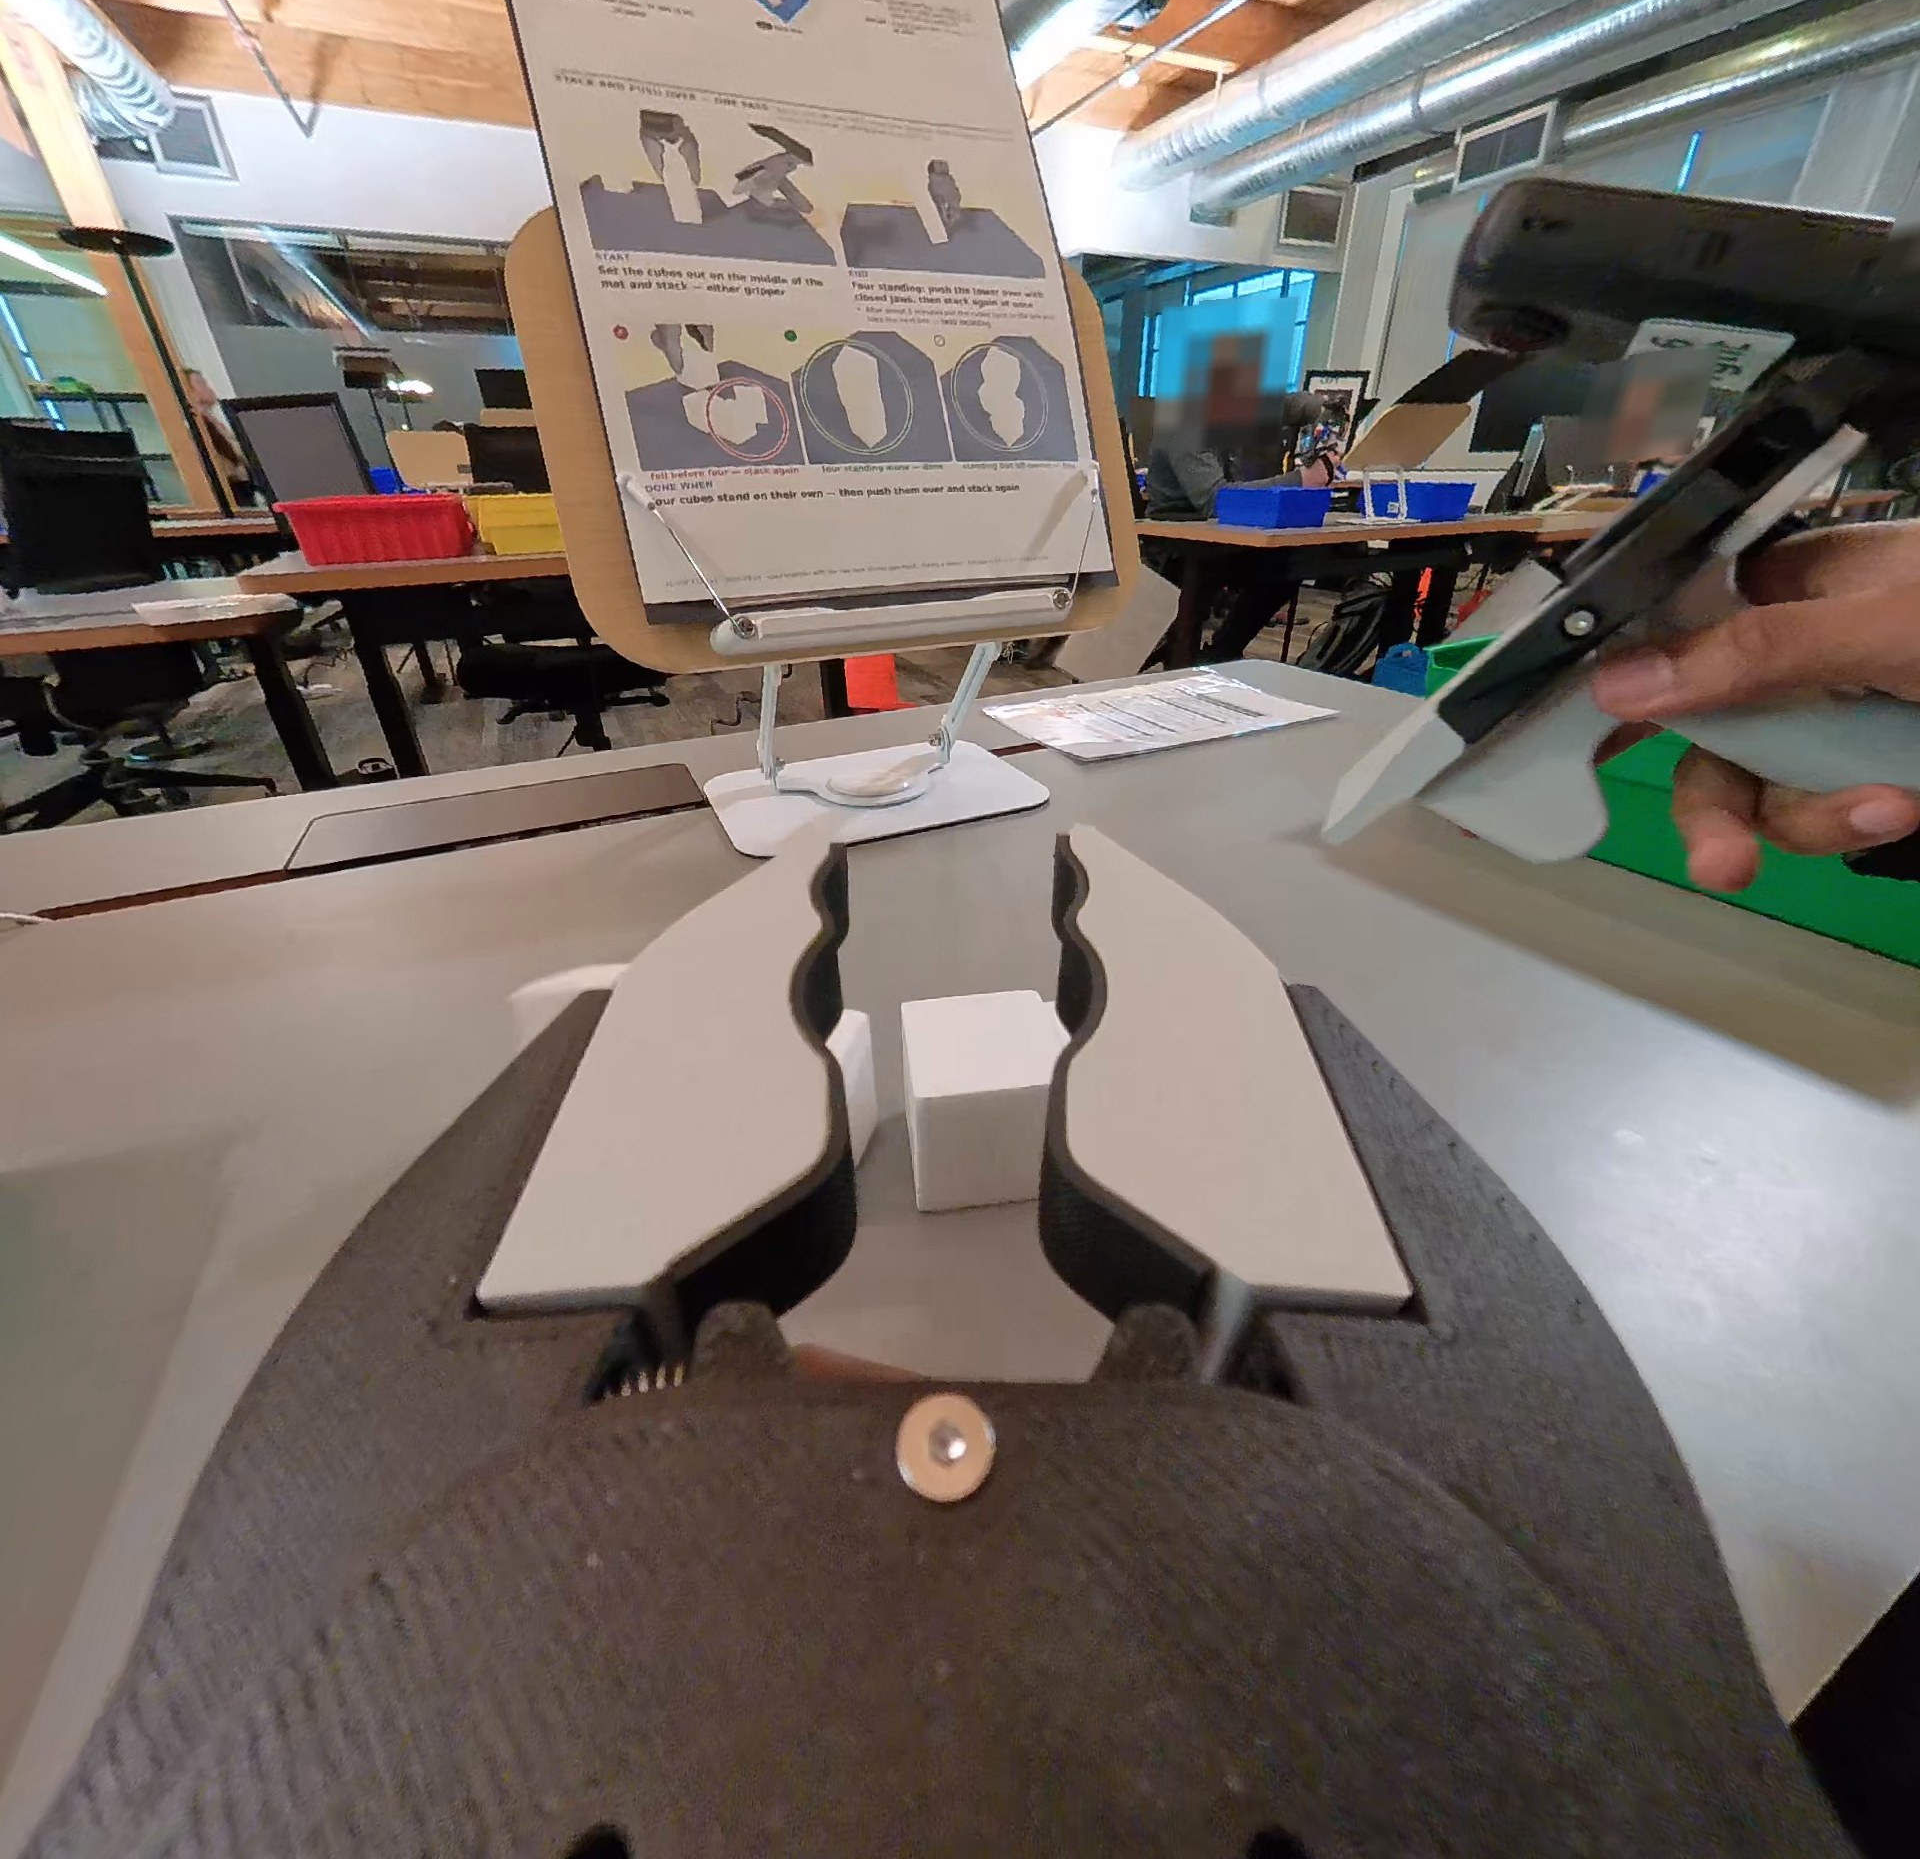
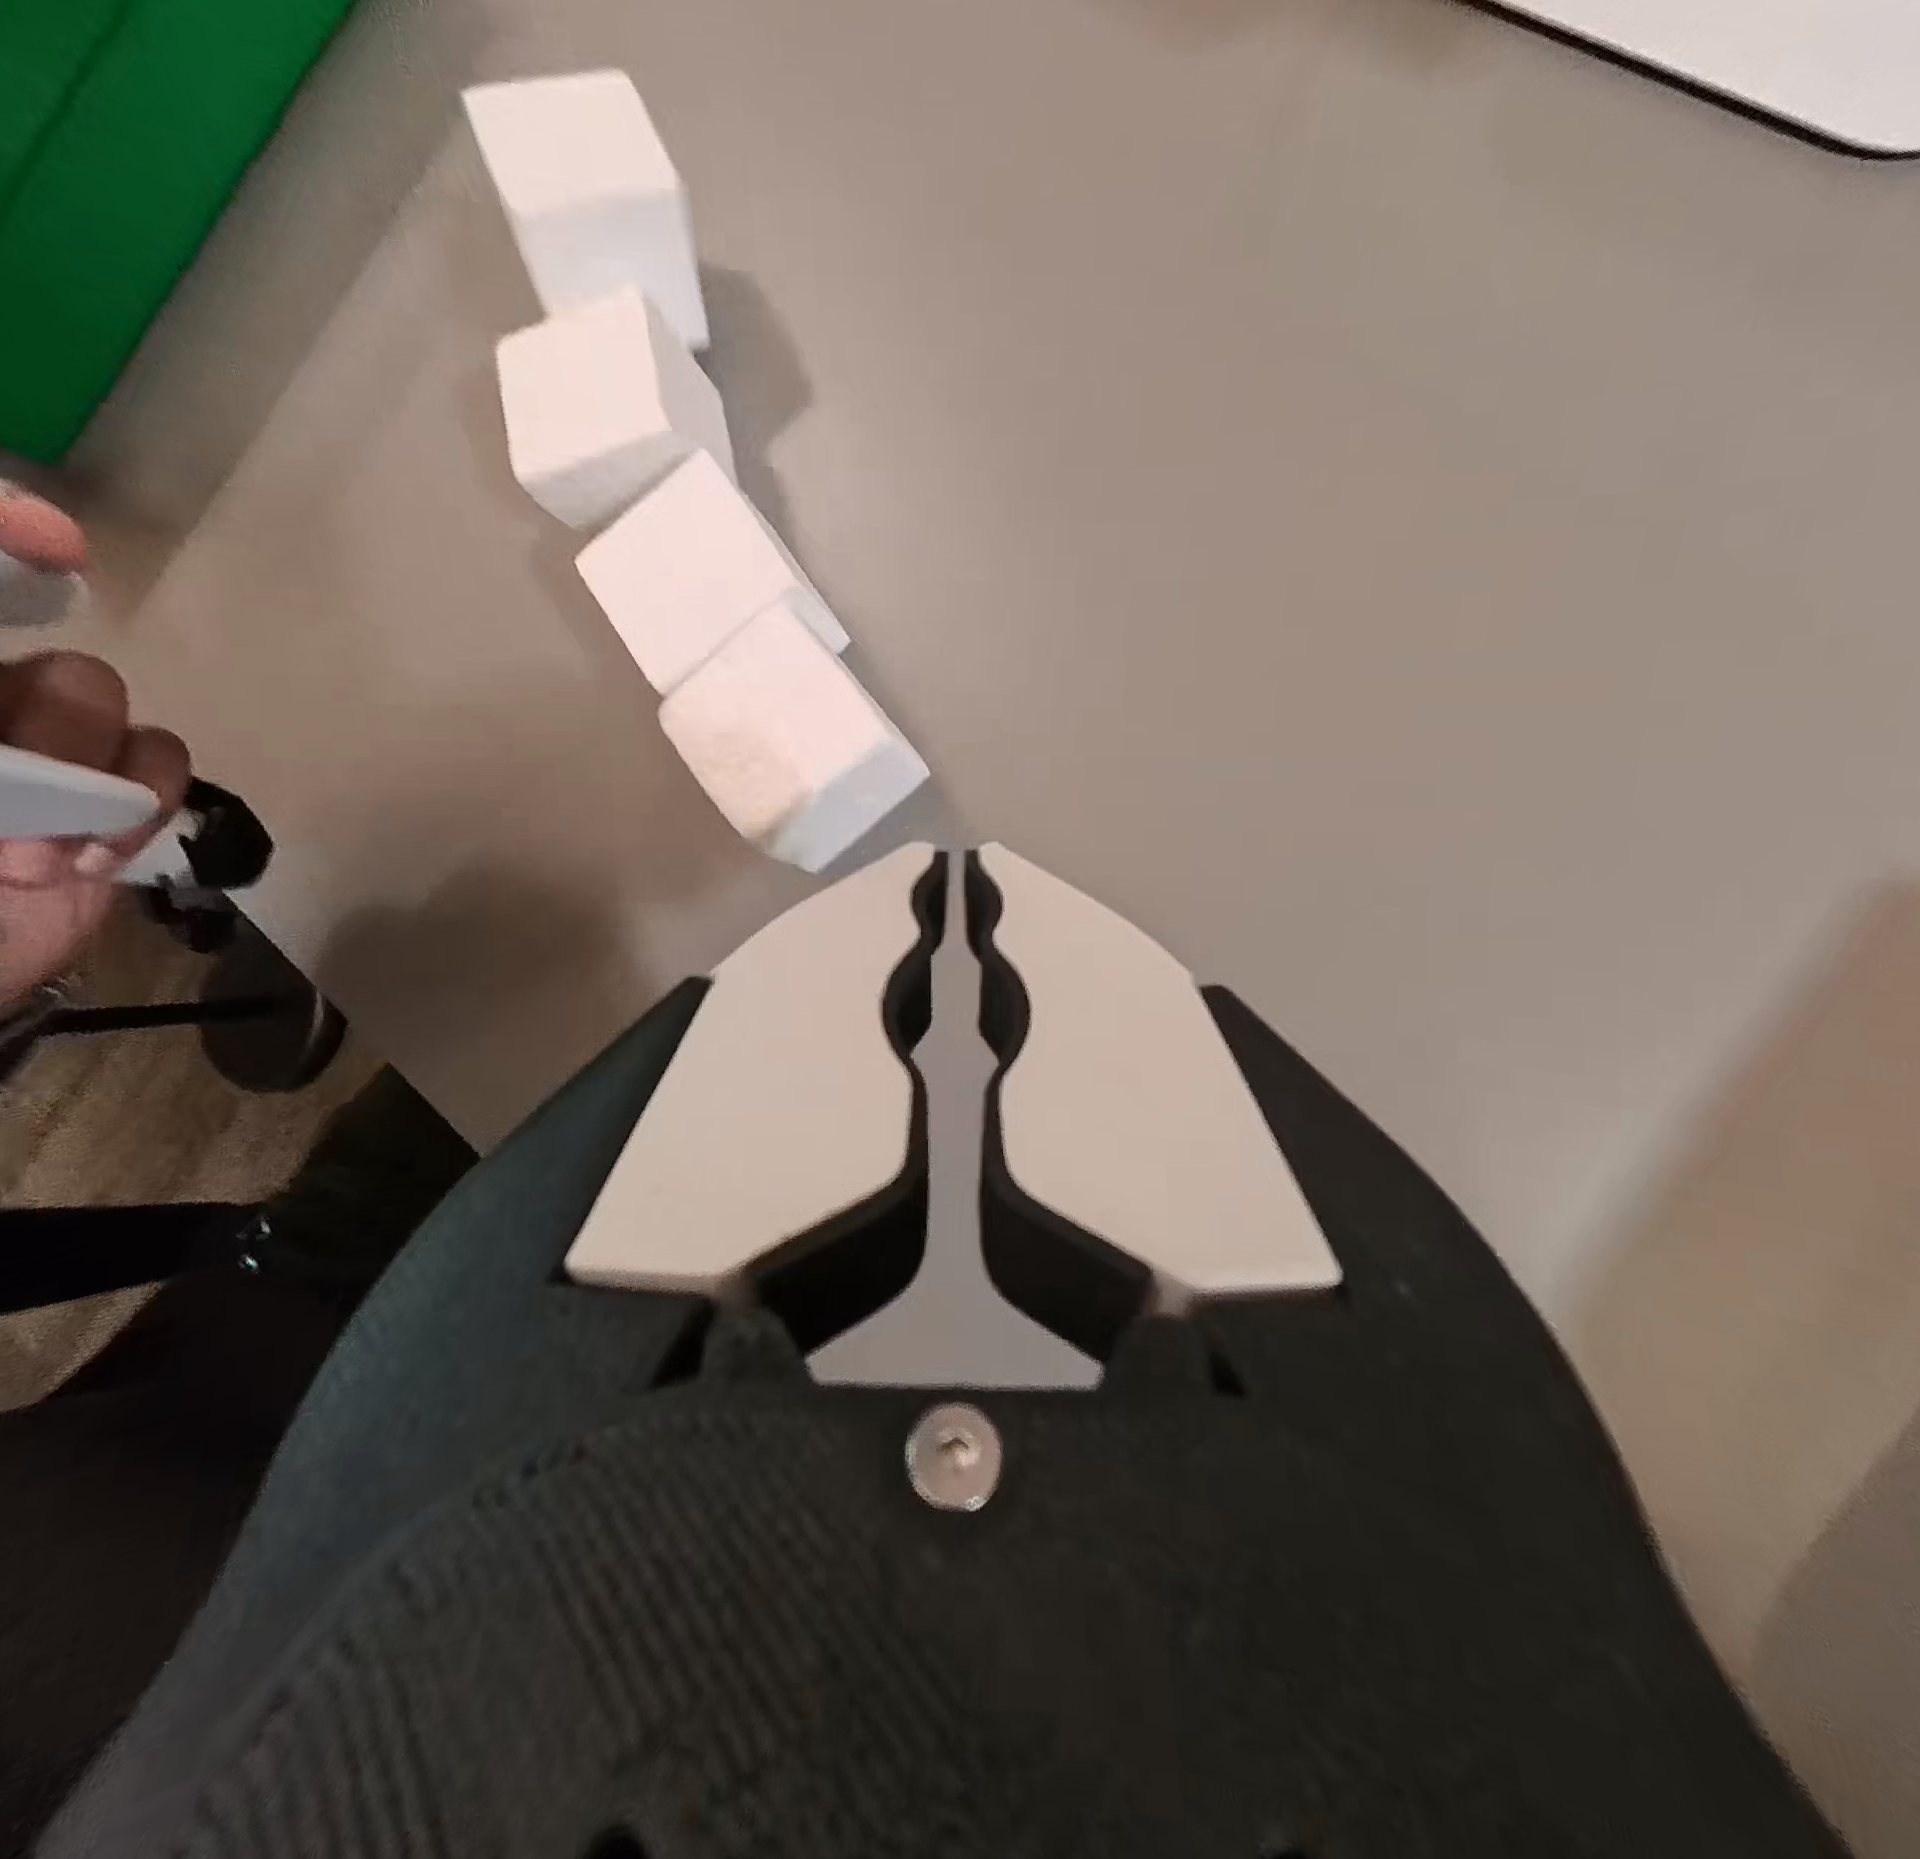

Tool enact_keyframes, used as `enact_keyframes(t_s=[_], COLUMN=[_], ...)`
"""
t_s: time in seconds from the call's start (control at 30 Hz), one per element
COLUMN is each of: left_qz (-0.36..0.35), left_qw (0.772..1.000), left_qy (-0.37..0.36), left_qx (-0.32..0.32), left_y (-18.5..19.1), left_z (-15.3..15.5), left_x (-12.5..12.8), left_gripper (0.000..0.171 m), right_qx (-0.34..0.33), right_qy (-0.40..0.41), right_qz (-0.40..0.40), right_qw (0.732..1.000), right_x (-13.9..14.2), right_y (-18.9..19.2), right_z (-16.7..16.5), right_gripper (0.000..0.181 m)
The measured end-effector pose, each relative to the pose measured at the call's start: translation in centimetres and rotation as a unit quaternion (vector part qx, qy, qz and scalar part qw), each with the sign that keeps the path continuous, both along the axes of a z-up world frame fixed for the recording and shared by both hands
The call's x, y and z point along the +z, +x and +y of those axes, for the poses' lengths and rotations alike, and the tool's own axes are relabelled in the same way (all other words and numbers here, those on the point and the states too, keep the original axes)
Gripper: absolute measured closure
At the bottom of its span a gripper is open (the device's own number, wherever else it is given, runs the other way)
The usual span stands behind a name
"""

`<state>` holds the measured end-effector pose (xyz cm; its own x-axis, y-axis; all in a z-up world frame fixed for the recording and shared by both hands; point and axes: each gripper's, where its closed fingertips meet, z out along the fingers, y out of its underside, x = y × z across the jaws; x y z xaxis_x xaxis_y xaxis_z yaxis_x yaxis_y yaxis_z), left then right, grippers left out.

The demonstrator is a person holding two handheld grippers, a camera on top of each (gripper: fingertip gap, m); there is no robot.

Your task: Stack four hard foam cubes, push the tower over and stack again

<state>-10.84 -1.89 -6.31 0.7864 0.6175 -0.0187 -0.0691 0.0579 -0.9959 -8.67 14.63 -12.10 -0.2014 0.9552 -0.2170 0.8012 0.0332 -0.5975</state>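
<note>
Four white foam cubes lie in a crooked, touching row on the grey table (image 2: 1351, 562): the farthest cube (image 2: 582, 188), two middle cubes (image 2: 592, 407) (image 2: 686, 573), and the nearest cube (image 2: 779, 760). They look blurred and tilted; I cannot tell whether all of them rest flat. My right gripper (image 2: 957, 853) is shut and empty, its tips just beside the nearest cube. It also shows raised at the right in the left wrist view (image 1: 1340, 833). My left gripper (image 1: 951, 853) is open and low over the table, with one cube (image 1: 977, 1092) between its fingers, untouched. Another cube (image 1: 857, 1071) is partly hidden behind the left finger.
A document stand (image 1: 831, 355) with a white base (image 1: 883, 791) stands just beyond the cubes. A green bin (image 1: 1766, 874) sits at the table's right side and also shows in the right wrist view (image 2: 125, 147). A paper sheet (image 1: 1153, 713) lies at the back right. The table edge (image 2: 343, 1030) is close by. Left tips to right tips: about 20 cm.
</note>
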Motion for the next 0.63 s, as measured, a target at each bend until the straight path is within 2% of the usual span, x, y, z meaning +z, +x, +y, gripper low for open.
enact_keyframes(t_s=[0.2, 0.5, 0.63], left_qz=[-0.021, -0.052, -0.067], left_qw=[1.0, 0.996, 0.995], left_qy=[-0.011, -0.057, -0.071], left_qx=[-0.011, -0.036, -0.014], left_y=[-0.2, -0.2, -1.2], left_z=[0.4, 1.4, 1.0], left_x=[-0.9, -3.4, -4.3], left_gripper=[0.132, 0.13, 0.131], right_qx=[0.034, 0.106, 0.129], right_qy=[0.016, 0.059, 0.015], right_qz=[0.023, 0.171, 0.184], right_qw=[0.999, 0.978, 0.974], right_x=[-1.5, -1.7, -1.9], right_y=[1.7, 2.0, 2.5], right_z=[0.7, 0.4, -0.7], right_gripper=[0.168, 0.163, 0.163])
